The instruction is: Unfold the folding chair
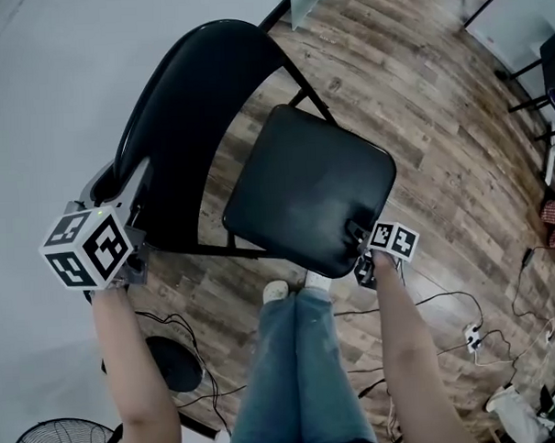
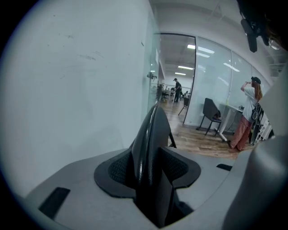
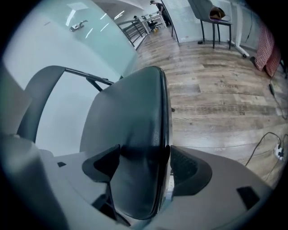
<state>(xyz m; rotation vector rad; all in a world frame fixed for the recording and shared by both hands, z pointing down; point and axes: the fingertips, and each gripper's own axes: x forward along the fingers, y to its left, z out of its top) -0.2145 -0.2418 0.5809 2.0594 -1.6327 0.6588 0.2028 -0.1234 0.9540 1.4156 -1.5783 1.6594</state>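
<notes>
Got the folding chair [image 1: 304,187] gripped at both ends
It's mid-frame on the wood floor [image 1: 419,100]. The left tongs [image 2: 148,168] are clamped on the backrest [image 1: 177,129] edge and the right tongs [image 3: 145,166] on the seat [image 1: 294,169] corner. The only markings are black-and-white squares on the cubes [image 1: 86,247].

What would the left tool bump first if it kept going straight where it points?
The backrest: it sits between the left tool's jaws. Beyond it, likely the wall, but depth is unclear.
</notes>
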